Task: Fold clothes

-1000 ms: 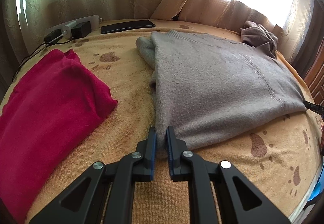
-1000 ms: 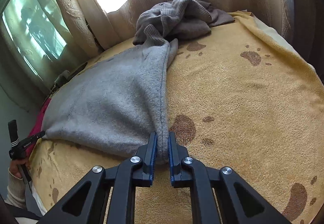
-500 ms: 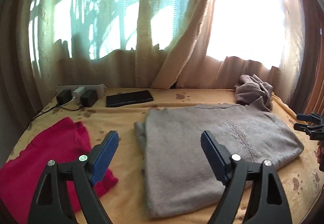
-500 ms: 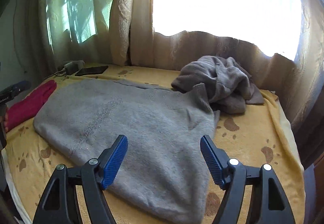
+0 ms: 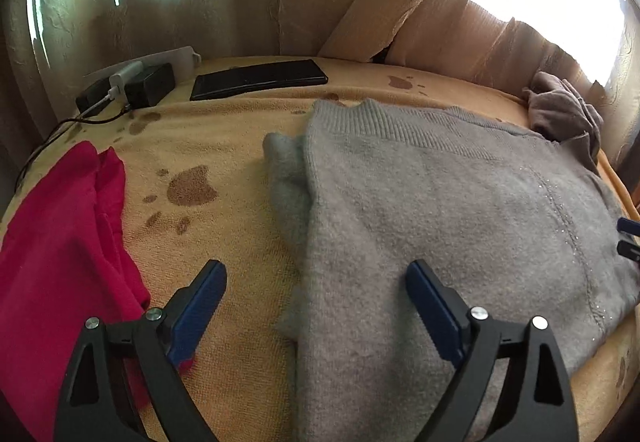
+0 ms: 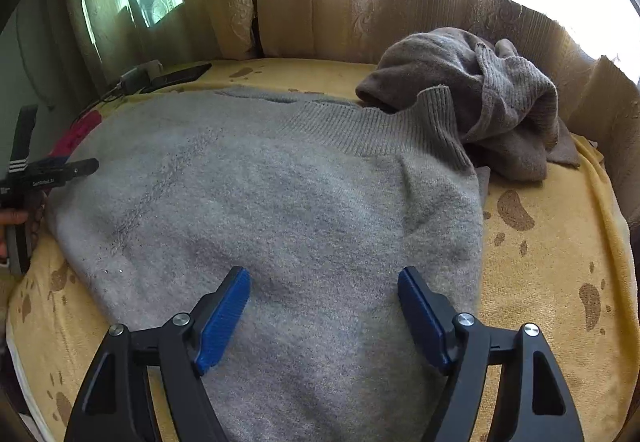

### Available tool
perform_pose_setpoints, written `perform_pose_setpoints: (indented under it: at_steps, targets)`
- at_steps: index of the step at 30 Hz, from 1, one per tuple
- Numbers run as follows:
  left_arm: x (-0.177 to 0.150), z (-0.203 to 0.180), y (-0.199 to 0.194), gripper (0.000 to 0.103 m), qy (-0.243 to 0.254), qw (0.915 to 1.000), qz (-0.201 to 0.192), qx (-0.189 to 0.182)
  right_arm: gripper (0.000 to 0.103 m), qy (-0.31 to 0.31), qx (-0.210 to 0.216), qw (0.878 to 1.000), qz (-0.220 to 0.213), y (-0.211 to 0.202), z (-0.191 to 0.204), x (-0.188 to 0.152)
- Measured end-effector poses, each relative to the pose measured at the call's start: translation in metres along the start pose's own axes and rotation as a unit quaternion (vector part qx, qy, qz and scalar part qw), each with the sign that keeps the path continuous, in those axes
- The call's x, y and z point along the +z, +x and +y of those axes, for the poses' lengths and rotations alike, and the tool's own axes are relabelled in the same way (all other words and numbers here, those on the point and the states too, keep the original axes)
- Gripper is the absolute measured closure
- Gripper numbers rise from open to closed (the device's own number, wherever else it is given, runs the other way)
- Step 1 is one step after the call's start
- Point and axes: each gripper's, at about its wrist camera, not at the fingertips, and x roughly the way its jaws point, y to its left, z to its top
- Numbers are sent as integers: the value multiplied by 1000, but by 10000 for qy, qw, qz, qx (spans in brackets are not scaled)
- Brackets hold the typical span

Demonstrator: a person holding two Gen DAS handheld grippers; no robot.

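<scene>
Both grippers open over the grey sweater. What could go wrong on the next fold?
1. A sleeve or flap of the grey sweater pokes out at its left edge; a fold might trap it as a lump.
2. The crumpled brown garment touches the sweater's ribbed end, so the right gripper might snag it.
3. The left gripper straddles the sweater's edge beside the red garment; a wide grab may catch both.

Daylight from behind, through thin beige curtains (image 5: 248,22); window patches blown out to white glare. Soft shadows on grey knitted sweater (image 6: 280,210). Strong fisheye curvature, dark vignette at corners. Focus mostly sharp.
</scene>
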Motion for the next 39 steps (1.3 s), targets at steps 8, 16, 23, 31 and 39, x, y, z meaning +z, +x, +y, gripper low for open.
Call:
perform_pose_setpoints:
  at_steps: [8,16,23,31,39]
  targets:
    - [57,-57,-9,0,752,9949,-448,-497,24,-13,576,9982,-148,26,-8,80]
    - [74,-54,80,0,484,9972,420,-373,23,111,-277,9988,384,98,-64,82]
    - [72,-45,81,0,420,9975,406,-406,23,213,-467,9977,436,96,-75,83]
    - [71,-46,80,0,521,9974,410,-289,24,896,-392,9946,338,86,-110,79]
    - [72,-46,84,0,512,9975,407,-257,24,944,759,9926,-12,66,-98,123]
